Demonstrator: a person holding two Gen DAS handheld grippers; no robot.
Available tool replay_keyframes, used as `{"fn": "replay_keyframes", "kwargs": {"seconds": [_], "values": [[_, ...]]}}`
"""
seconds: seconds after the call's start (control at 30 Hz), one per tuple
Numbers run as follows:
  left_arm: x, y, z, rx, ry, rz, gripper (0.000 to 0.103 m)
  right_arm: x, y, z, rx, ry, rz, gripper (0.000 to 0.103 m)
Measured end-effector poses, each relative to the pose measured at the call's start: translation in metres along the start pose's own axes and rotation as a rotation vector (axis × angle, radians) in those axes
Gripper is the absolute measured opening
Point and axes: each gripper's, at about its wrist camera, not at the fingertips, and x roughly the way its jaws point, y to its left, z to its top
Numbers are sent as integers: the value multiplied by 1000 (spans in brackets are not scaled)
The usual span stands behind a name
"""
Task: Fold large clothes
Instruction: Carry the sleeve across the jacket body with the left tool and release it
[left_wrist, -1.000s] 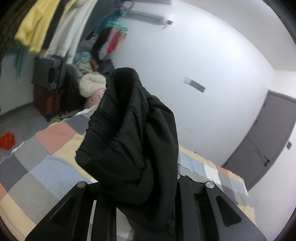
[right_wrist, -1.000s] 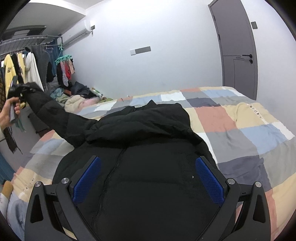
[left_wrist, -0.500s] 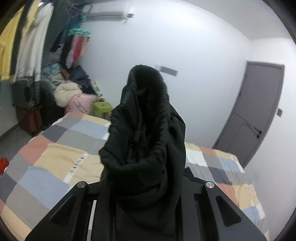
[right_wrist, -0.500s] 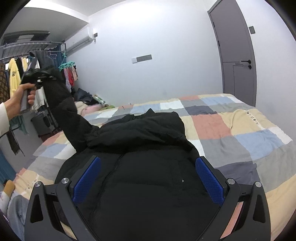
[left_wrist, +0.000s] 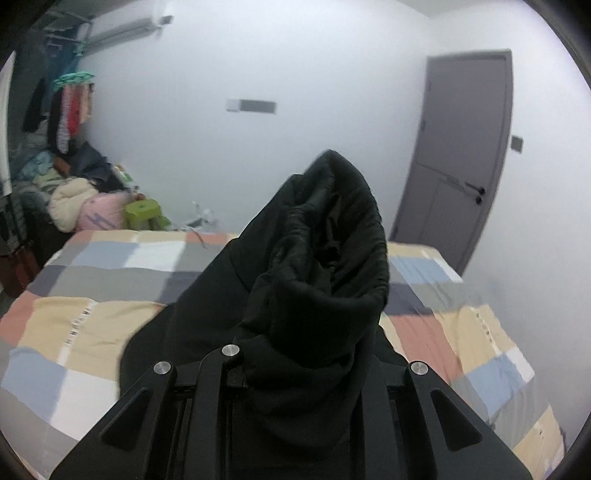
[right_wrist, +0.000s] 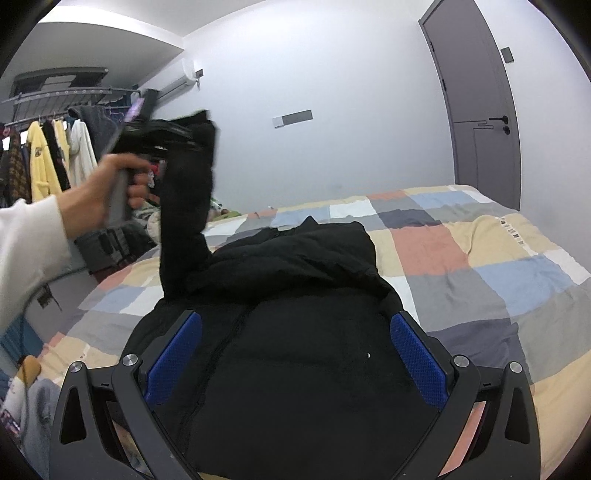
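The patchwork bed (right_wrist: 480, 258) fills the room, and the black puffer jacket (right_wrist: 295, 350) lies zipper-up across its near end, hood toward 12 o'clock. Its sleeve (right_wrist: 184, 221) stands lifted at 10 o'clock, cuff (left_wrist: 332, 240) clamped in the left gripper (right_wrist: 184, 138). The right gripper (right_wrist: 295, 354) hovers over the chest, jaws wide apart and holding nothing. If it were me, I'd carry that sleeve across toward 3 o'clock, lay it flat over the chest, and press the shoulder down with the free gripper so the body doesn't drag along.
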Motion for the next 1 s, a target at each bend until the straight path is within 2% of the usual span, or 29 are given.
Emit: {"fn": "replay_keyframes", "kwargs": {"seconds": [0.13, 0.33, 0.57, 0.8, 1.0], "values": [[40, -37, -23, 28, 50, -22, 20, -2, -5, -1, 16, -2, 18, 103], [90, -68, -59, 39, 86, -24, 20, -1, -17, -3, 49, 1, 43, 103], [140, -87, -98, 52, 132, -25, 20, 3, -31, -7, 77, 13, 56, 103], [186, -103, -139, 94, 219, -15, 20, 7, -42, -8, 105, 19, 70, 103], [194, -104, -141, 118, 246, 16, 22, 19, -52, -12, 123, 51, 49, 103]]}}
